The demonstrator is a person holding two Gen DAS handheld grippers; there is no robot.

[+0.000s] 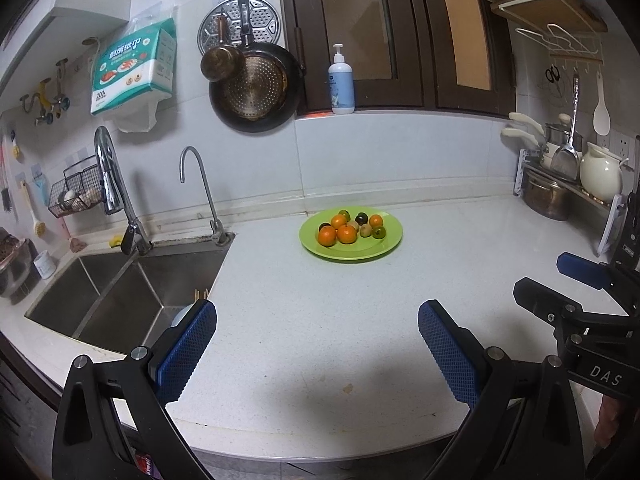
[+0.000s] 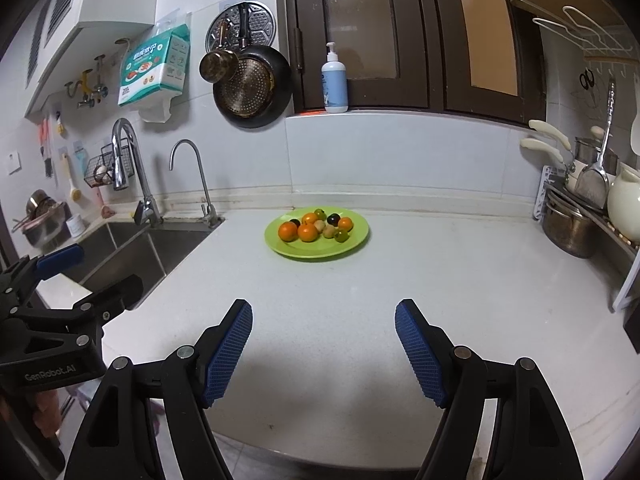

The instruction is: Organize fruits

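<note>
A green plate (image 1: 390, 236) (image 2: 356, 240) sits on the white counter near the back wall. It holds several small fruits: orange ones (image 1: 346, 234) (image 2: 307, 232), dark ones (image 1: 361, 218) (image 2: 333, 219), green ones (image 1: 379, 233) (image 2: 341, 235) and pale ones (image 2: 319, 225). My left gripper (image 1: 318, 320) is open and empty, well short of the plate over the counter's front. My right gripper (image 2: 323, 320) is open and empty, also well short of the plate. The right gripper shows at the right edge of the left wrist view (image 1: 560, 280).
A steel sink (image 1: 132, 296) (image 2: 132, 248) with two faucets lies left of the plate. A dish rack with pots and a white jug (image 1: 600, 176) (image 2: 624, 204) stands at the right. A soap bottle (image 1: 341, 80) (image 2: 335, 80) stands on the window sill.
</note>
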